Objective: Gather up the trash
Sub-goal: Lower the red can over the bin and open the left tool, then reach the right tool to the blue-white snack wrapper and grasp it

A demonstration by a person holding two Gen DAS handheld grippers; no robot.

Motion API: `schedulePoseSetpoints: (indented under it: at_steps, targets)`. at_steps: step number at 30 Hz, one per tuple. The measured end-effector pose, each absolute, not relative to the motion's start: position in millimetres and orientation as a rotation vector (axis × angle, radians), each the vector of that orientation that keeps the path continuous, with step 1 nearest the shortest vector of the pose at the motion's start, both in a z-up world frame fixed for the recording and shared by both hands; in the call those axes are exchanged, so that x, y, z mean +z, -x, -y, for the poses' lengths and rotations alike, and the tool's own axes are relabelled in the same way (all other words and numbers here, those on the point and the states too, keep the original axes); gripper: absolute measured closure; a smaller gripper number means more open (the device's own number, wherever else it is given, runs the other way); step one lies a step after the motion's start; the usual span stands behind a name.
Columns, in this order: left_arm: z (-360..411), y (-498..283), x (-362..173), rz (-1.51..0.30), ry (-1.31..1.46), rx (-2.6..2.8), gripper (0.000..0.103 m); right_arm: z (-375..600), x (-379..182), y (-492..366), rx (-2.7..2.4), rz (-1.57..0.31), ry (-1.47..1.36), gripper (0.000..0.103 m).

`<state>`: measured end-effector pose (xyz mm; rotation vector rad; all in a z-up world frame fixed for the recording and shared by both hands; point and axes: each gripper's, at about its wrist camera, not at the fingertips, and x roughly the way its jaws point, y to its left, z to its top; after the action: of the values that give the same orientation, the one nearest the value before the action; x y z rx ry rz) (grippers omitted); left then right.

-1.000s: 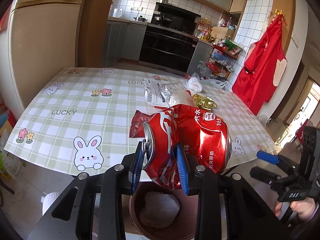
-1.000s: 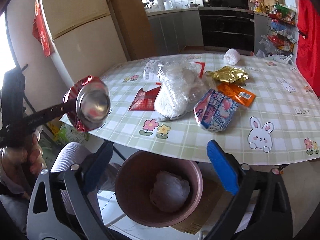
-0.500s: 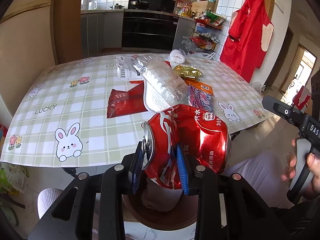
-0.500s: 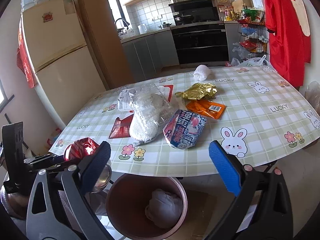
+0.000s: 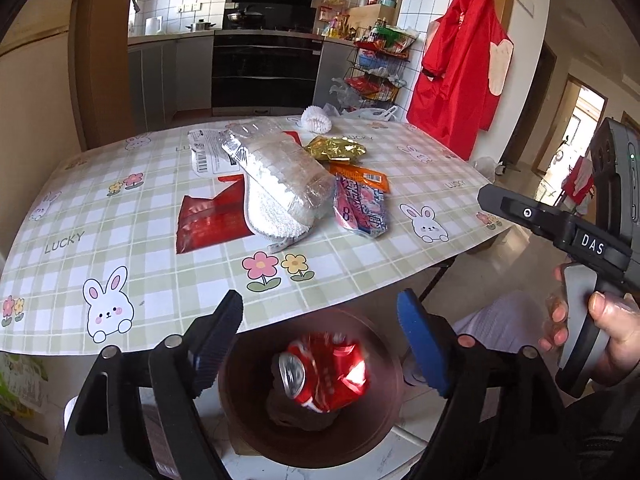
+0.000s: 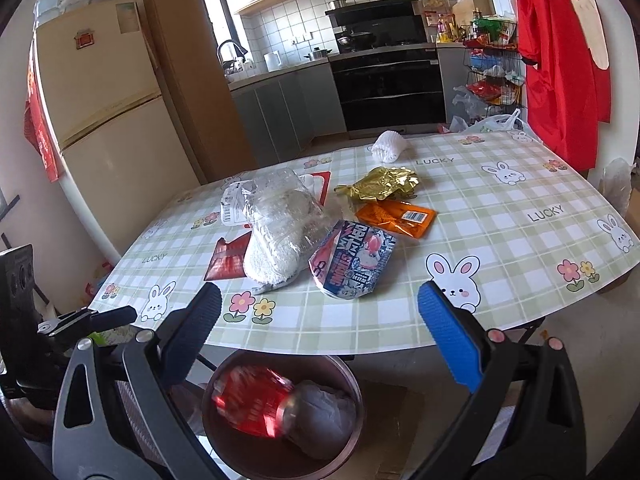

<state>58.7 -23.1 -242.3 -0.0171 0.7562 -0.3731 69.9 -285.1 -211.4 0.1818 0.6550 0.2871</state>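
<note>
Can [image 5: 324, 372] atop white wad [image 6: 324, 408]

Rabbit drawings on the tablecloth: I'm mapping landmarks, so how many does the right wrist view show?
5: one near the left edge, one by the front edge, one far right, one at the back right, one tiny at the far corner. The trash may hide more.

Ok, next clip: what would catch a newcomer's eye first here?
The crushed red soda can, blurred, lies in the round brown bin below the table edge, under the left tool, whose jaws are opening with nothing between them. Next comes the litter on the green checked bunny tablecloth: a clear plastic bag of white stuff and a gold foil wrapper.
</note>
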Motion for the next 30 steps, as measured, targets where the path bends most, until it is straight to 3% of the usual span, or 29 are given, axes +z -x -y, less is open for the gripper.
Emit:
schedulePoseSetpoints:
  at_steps: [2, 8, 30]
  targets:
    - [22.2, -58.8, -241.5, -0.752, 0.017, -0.350, 0.013, 285.4, -212.0, -69.6, 0.286, -0.656, -0.184, 0.006]
    - [13.6, -62.2, -244.3, -0.766, 0.038, -0.287, 0.008, 284.7, -213.6, -70.0, 0.279, -0.667, -0.190, 0.006]
    - [-20.4, -73.4, -266.3, -0.814, 0.179, -0.252, 0.007, 287.1, -242.7, -80.5, 0.252, -0.753, -0.154, 0.006]
